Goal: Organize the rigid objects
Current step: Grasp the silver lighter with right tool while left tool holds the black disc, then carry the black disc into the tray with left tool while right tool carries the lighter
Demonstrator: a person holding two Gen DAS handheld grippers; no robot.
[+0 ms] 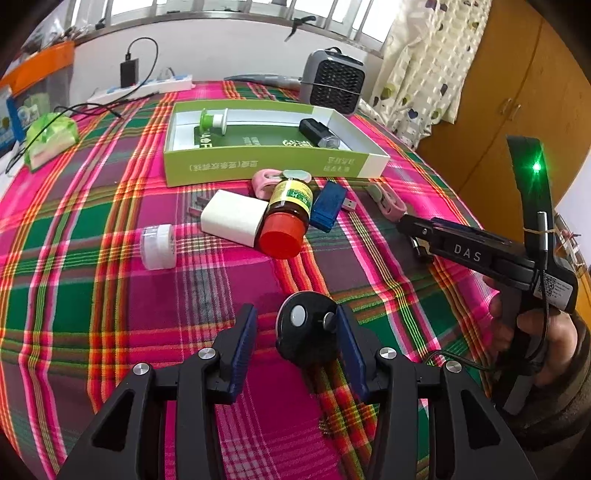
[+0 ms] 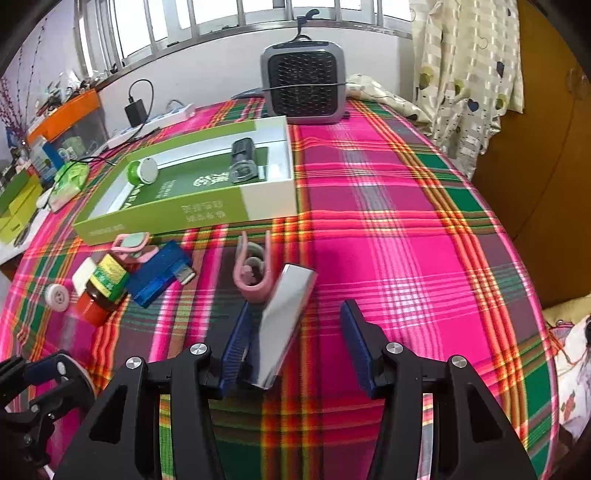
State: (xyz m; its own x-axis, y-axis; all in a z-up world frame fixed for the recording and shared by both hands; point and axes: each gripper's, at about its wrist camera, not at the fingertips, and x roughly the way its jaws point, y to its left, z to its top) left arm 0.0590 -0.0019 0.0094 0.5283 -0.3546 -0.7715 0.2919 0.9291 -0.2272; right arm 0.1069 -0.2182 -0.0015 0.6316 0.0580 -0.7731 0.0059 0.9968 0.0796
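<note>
Silver bar [image 2: 284, 325] seen inside wide-open right claw [image 2: 295, 347], against left pad, long axis toward counter's far edge. Left claw [image 1: 295, 350] open around black disc [image 1: 306, 332].

Bright daylight from rear window [image 2: 207, 26]; fisheye-warped edges w/ dark vignette, slight blur.

Table [image 2: 406, 229] covered in a pink/green/orange plaid cloth, pushed against a white wall [image 1: 221, 51]. Barred window [image 2: 221, 22] above the sill, daylight coming in, overexposed. Cream curtain [image 2: 469, 74] with heart print hangs on the right, next to a wooden cabinet [image 1: 517, 103] with small handles. Grey desk fan [image 2: 303, 81] at the table's far edge. White power strip [image 1: 147, 86] by the wall, black adapter [image 1: 129, 73] plugged in. Orange-lidded bin [image 2: 70, 110] and clutter far left.
</note>
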